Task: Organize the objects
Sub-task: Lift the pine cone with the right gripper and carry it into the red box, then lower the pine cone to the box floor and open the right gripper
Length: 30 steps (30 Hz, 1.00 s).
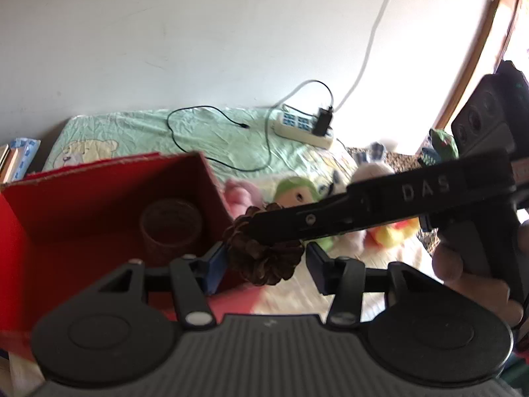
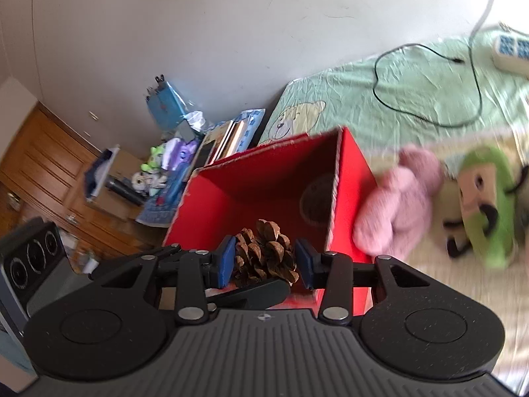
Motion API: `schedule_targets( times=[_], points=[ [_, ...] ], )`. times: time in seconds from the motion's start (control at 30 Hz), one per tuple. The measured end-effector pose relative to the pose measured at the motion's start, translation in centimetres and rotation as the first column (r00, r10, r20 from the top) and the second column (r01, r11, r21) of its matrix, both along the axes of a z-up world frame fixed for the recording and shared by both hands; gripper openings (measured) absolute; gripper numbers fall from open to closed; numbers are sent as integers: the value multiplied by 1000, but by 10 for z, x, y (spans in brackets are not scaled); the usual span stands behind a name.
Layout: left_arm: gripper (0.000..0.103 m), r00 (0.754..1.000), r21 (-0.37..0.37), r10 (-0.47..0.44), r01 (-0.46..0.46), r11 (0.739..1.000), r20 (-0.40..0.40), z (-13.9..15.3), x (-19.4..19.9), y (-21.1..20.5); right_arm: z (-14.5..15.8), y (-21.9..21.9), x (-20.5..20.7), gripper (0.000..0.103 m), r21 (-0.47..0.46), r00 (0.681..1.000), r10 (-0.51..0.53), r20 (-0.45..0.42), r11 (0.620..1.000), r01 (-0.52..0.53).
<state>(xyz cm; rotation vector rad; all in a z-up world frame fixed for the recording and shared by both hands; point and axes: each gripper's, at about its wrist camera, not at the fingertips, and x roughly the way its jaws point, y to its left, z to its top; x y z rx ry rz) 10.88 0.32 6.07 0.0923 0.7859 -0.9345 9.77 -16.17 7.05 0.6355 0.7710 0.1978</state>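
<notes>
Right wrist view: the red box (image 2: 264, 195) sits open at 12 o'clock on the bed (image 2: 413, 99), ready for filling. The right gripper (image 2: 264, 263) clamps the pinecone (image 2: 264, 254) half-open. The left gripper (image 1: 266, 261) brackets it without a clear squeeze.

Right gripper (image 2: 264, 261) grips a brown pine cone (image 2: 264, 253) between blue pads, in front of an open red box (image 2: 264, 182). A pink plush toy (image 2: 400, 198) lies beside the box.
</notes>
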Motion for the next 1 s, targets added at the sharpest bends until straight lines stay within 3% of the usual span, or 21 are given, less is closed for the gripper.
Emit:
schedule_targets(
  times=[0.27, 0.47, 0.83, 1.0],
  points=[
    [51, 992, -25, -1, -2, 1000, -123, -38, 65, 13, -22, 25, 56, 44, -168, 993, 31, -116, 985, -50],
    [51, 975, -31, -33, 27, 999, -219, -62, 83, 10, -31, 42, 70, 44, -283, 977, 25, -210, 955, -85],
    [51, 952, -18, -80, 79, 997, -294, -86, 95, 4, -33, 54, 70, 49, -349, 972, -3, -236, 933, -82],
    [53, 952, -15, -94, 93, 996, -290, -86, 95, 0, -33, 54, 68, 49, -342, 975, -31, -220, 938, -47]
  ],
)
